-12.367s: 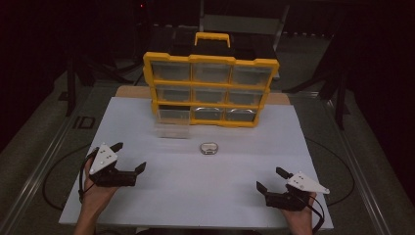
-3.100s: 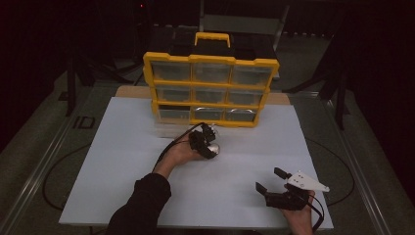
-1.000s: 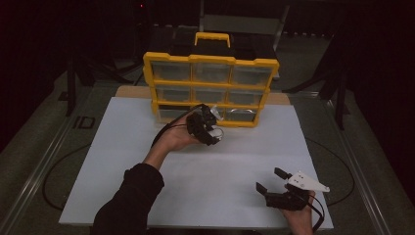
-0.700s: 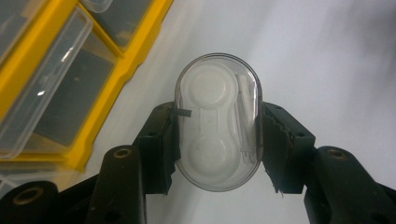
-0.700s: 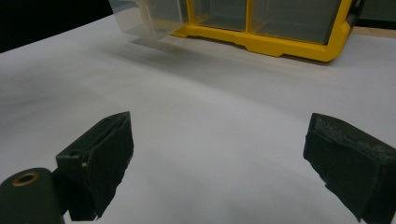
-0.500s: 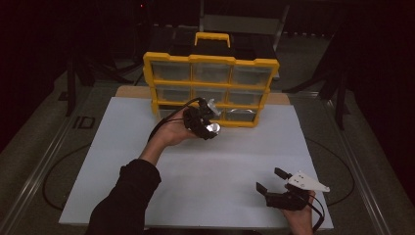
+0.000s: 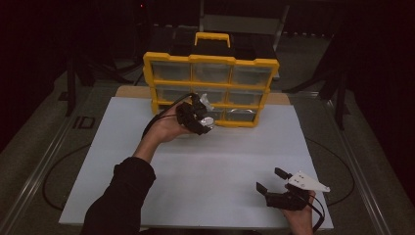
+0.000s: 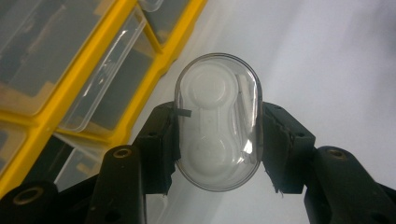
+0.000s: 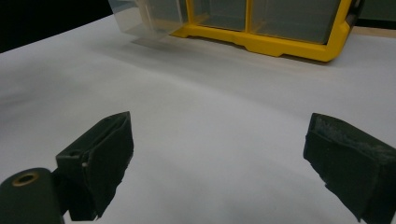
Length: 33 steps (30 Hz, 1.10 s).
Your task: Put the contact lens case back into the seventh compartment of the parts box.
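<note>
While the small clear oval case (image 8: 217, 127) is clamped by its two long sides between the black pads of the left gripper (image 7: 203, 121), it is held in the air just in front of the lower row of the yellow drawer organizer (image 7: 210, 88), above the white tabletop (image 7: 205, 166). One clear drawer (image 8: 105, 77) is seen pulled part-way out beside the case, and that is judged to be where the case is meant to go. Smooth, rounded plastic is gripped here, so the case could be squeezed out of the pads and dropped if the hand is tilted or jolted. The drawer's rim could also be struck on the way in, and the drawer pushed back or the case knocked askew. The right gripper (image 7: 277, 185) is rested low on the tabletop near the person, well apart from the organizer, its jaws spread wide with nothing between them.
</note>
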### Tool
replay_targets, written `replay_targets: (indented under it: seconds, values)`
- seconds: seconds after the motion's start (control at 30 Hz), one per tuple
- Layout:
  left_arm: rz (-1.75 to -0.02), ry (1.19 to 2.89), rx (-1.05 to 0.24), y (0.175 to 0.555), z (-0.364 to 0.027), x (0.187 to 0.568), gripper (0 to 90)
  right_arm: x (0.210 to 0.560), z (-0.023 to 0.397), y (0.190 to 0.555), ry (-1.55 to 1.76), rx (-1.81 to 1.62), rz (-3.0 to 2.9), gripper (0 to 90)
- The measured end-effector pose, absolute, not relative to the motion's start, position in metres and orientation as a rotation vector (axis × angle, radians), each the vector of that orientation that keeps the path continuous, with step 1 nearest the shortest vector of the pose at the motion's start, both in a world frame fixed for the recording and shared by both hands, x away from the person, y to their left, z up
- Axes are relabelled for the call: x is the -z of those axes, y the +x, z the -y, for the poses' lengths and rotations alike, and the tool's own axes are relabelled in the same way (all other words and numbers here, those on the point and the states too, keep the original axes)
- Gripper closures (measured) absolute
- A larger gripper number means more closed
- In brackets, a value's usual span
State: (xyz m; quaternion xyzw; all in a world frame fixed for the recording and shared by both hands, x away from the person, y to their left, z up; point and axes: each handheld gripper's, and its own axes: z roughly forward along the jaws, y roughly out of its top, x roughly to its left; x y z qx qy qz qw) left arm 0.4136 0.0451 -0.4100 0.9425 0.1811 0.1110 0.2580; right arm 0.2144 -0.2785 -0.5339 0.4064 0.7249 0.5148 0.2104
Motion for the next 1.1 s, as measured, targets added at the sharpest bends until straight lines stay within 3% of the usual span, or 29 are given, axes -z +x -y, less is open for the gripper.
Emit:
replay_targets:
  seconds: [1.1]
  values:
    - [-0.618,2.541,-0.388,0.427,-0.083,0.403,50.0,0.534,0.279,0.214,1.138,-1.426,-2.012,8.3]
